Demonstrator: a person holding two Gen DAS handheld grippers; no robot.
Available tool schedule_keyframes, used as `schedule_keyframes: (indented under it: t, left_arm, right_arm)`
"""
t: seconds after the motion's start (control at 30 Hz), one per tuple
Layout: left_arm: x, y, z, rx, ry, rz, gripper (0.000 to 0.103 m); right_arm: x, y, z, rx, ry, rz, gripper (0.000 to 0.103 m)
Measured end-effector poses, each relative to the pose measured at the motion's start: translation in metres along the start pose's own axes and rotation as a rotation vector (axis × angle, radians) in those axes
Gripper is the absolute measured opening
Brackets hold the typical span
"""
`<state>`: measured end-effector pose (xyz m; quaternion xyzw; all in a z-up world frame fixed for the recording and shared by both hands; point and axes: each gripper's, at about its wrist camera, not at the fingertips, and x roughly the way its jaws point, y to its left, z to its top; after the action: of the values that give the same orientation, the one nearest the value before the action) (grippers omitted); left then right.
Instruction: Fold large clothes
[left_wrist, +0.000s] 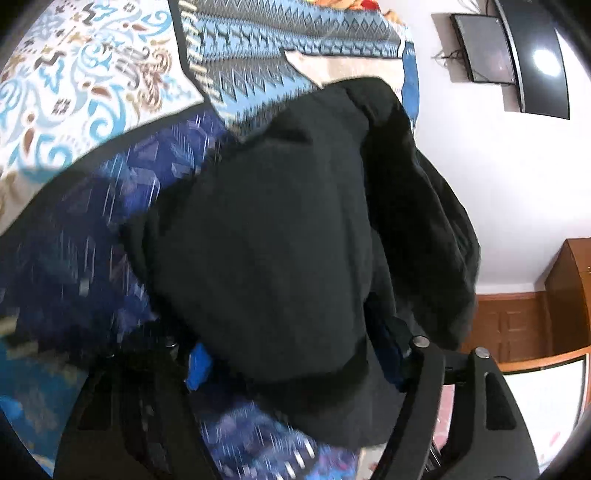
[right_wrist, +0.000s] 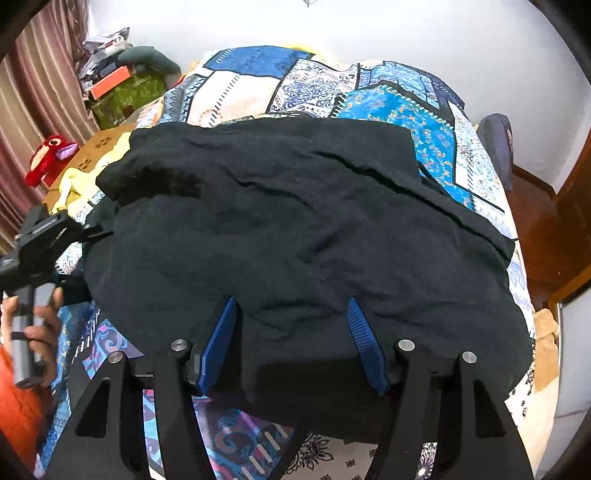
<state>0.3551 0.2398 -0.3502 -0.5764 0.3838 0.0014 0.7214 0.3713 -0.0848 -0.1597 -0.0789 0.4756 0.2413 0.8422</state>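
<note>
Black garment (right_wrist: 295, 236) lies spread and rumpled across the patchwork bedspread (right_wrist: 417, 122) on the bed, its near edge draped over the right hand-held gripper (right_wrist: 291, 332), whose blue fingers (right_wrist: 221, 332) stand wide apart, released, with cloth lying between them. Left hand-held gripper (left_wrist: 295, 365): garment bunched over it and hiding the tips, so grip state cannot be told; in the right wrist view it sits at the garment's left edge. Red plush toy (right_wrist: 48, 157) near the curtain.
</note>
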Motion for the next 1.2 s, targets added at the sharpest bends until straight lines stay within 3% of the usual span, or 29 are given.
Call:
schedule_keyframes:
  t: [0.13, 0.23, 0.3, 0.37, 0.4, 0.47, 0.6, 0.8, 0.9, 1.07, 1.2]
  left_arm:
    - [0.009, -0.005, 0.006, 0.0, -0.073, 0.018, 0.077]
    - [0.004, 0.006, 0.016, -0.084, -0.127, -0.006, 0.077]
    - [0.003, 0.009, 0.018, -0.139, -0.134, 0.007, 0.071]
    - [-0.003, 0.005, 0.019, -0.137, -0.113, 0.053, 0.057]
    - [-0.007, 0.003, 0.021, -0.12, -0.111, 0.06, 0.043]
    - [-0.019, -0.011, 0.018, -0.053, -0.125, 0.084, 0.034]
    - [-0.046, -0.052, 0.013, 0.092, -0.19, 0.121, 0.028]
    - [-0.109, -0.093, -0.007, 0.223, -0.323, 0.12, 0.026]
    - [-0.138, -0.112, -0.014, 0.335, -0.405, 0.165, 0.026]
    - [-0.172, -0.127, -0.031, 0.462, -0.524, 0.25, 0.026]
    - [-0.174, -0.137, -0.04, 0.52, -0.562, 0.284, 0.026]
  right_arm:
    - [0.0, 0.001, -0.001, 0.0, -0.007, 0.002, 0.06]
    - [-0.001, 0.003, -0.001, 0.002, -0.003, -0.012, 0.06]
    - [-0.003, 0.005, -0.001, 0.004, 0.009, -0.026, 0.06]
    - [-0.006, 0.005, 0.001, 0.007, 0.026, -0.04, 0.06]
    - [-0.009, 0.007, 0.002, 0.008, 0.033, -0.043, 0.06]
    - [-0.016, 0.012, 0.004, -0.003, 0.029, -0.045, 0.06]
    - [-0.035, 0.032, 0.01, -0.072, -0.021, -0.096, 0.06]
    - [-0.064, 0.068, 0.021, -0.137, -0.121, -0.065, 0.06]
    - [-0.064, 0.089, 0.029, -0.17, -0.14, -0.062, 0.06]
    - [-0.039, 0.113, 0.032, -0.183, -0.082, 0.001, 0.06]
    - [0.0, 0.127, 0.032, -0.198, 0.031, 0.073, 0.06]
